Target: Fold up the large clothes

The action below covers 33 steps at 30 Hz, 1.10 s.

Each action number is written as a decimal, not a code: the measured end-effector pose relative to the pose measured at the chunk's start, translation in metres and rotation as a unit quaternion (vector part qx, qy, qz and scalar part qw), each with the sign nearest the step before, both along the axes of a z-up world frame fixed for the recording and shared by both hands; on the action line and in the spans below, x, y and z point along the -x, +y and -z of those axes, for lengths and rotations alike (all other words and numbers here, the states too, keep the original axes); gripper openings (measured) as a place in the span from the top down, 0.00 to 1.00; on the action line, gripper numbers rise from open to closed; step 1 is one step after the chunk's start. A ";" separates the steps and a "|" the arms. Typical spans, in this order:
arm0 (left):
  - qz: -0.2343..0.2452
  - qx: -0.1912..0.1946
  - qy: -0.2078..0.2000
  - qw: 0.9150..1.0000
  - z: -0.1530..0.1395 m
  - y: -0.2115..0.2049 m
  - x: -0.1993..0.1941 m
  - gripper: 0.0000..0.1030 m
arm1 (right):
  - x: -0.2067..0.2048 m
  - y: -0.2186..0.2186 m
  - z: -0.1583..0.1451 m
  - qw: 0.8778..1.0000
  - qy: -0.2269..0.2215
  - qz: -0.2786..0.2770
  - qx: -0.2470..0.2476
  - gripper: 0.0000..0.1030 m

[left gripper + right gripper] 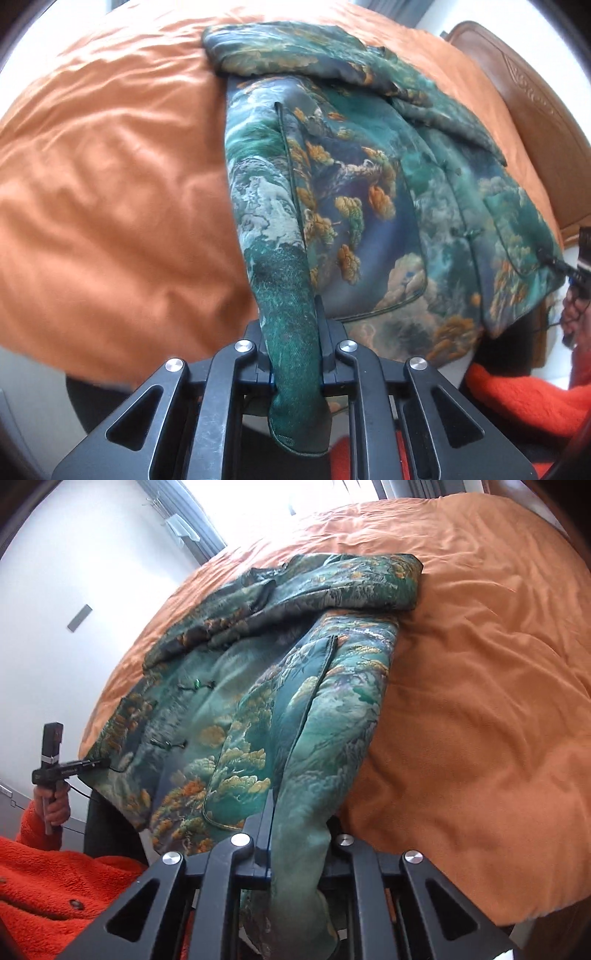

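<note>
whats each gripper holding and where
Both hold the green patterned jacket at its near hem: left gripper and right gripper each clamp a hem corner.

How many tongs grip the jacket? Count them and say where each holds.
2. The left tongs clamp a bunched side edge of the jacket at its near end. The right tongs clamp the opposite side edge. No other grip is in view.

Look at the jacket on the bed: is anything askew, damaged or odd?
Nothing looks damaged. The jacket lies on the orange bedspread, sleeves folded across its top; its hem overhangs the bed edge, pinched at each corner by a hand-held gripper, left and right.
</note>
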State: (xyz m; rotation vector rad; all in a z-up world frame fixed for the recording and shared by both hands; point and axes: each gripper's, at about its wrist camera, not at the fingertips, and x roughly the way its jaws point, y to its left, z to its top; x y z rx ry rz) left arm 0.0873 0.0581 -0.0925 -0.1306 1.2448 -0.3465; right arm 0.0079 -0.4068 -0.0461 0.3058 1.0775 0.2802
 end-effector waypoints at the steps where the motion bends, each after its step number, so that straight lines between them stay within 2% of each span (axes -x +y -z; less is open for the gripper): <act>1: -0.004 0.002 0.004 1.000 0.002 0.003 0.008 0.88 | 0.008 0.000 0.001 1.000 0.005 0.003 -0.010 0.87; 3: -0.011 0.009 0.013 1.000 0.005 0.009 0.019 0.88 | 0.021 -0.003 0.004 1.000 0.017 0.007 -0.024 0.87; 5: -0.025 0.033 0.023 0.999 0.006 0.018 0.035 0.88 | 0.036 -0.007 0.007 0.998 0.026 0.017 -0.053 0.87; 8: -0.041 0.065 0.027 0.997 -0.003 0.025 0.046 0.88 | 0.050 -0.019 0.005 0.990 0.020 0.046 -0.132 0.87; 10: -0.044 0.084 0.021 0.995 -0.017 0.029 0.045 0.89 | 0.052 -0.031 -0.001 0.980 0.007 0.066 -0.185 0.87; 14: -0.058 0.129 -0.004 0.990 -0.063 0.048 0.006 0.89 | 0.028 -0.053 -0.021 0.965 -0.027 0.086 -0.245 0.87; 16: -0.074 0.156 -0.010 0.985 -0.080 0.052 -0.024 0.89 | -0.001 -0.063 -0.033 0.962 -0.050 0.095 -0.249 0.87; 18: -0.092 0.167 -0.014 0.982 -0.092 0.046 -0.057 0.89 | -0.039 -0.068 -0.043 0.962 -0.074 0.106 -0.240 0.88; 22: -0.099 0.141 -0.052 0.984 -0.109 0.034 -0.142 0.88 | -0.126 -0.078 -0.052 0.959 -0.100 0.128 -0.231 0.88; 23: -0.104 0.138 -0.053 0.983 -0.108 0.030 -0.172 0.88 | -0.145 -0.080 -0.051 0.959 -0.101 0.136 -0.227 0.88; 26: -0.128 0.130 -0.041 0.982 -0.092 0.029 -0.228 0.87 | -0.214 -0.090 -0.033 0.959 -0.081 0.163 -0.218 0.88; 28: -0.139 0.110 -0.033 0.984 -0.078 0.019 -0.262 0.86 | -0.249 -0.097 -0.012 0.959 -0.058 0.181 -0.212 0.88; 30: -0.143 0.083 -0.027 0.986 -0.062 0.013 -0.276 0.85 | -0.276 -0.100 0.013 0.958 -0.035 0.201 -0.202 0.88; 32: -0.148 0.046 -0.020 0.988 -0.043 0.005 -0.288 0.81 | -0.291 -0.103 0.045 0.952 -0.008 0.222 -0.212 0.88; 33: -0.153 0.038 -0.015 0.987 -0.038 0.004 -0.290 0.79 | -0.293 -0.107 0.059 0.945 0.003 0.236 -0.228 0.88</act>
